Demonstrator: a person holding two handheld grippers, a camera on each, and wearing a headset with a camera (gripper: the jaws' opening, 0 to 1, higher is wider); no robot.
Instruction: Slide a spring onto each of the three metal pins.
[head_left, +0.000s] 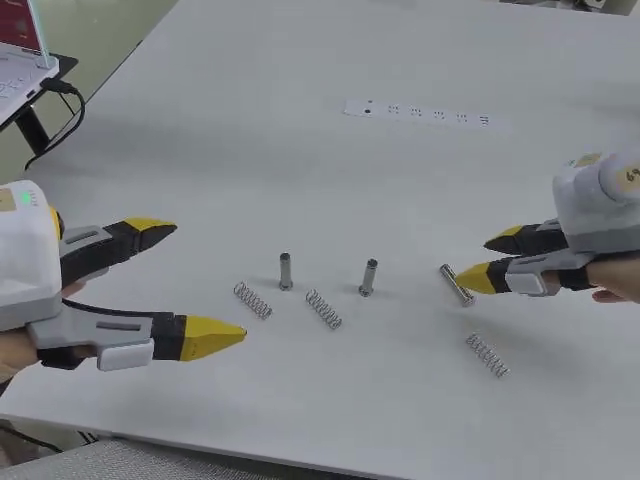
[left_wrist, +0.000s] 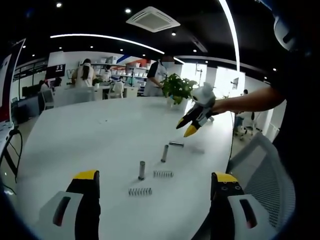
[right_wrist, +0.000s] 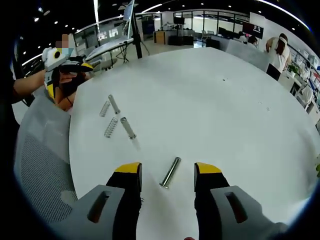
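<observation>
- Head view: on the table (head_left: 300, 130), upright pins (head_left: 285, 271) stand beside a fallen pin (head_left: 456, 284); three springs (head_left: 323, 308) lie loose, none fitted yet.
- Left gripper view: the left gripper (left_wrist: 156, 176) hangs wide open and empty, short of the pins.
- Right gripper view: the right gripper (right_wrist: 168, 169), open and holding nothing, brackets the fallen pin (right_wrist: 170, 172); closing on it looks the likely next move.

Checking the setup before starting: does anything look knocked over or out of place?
The right-hand pin lies flat by the right gripper; the left pin and middle pin stand upright. Three springs lie loose, none on a pin.
</observation>
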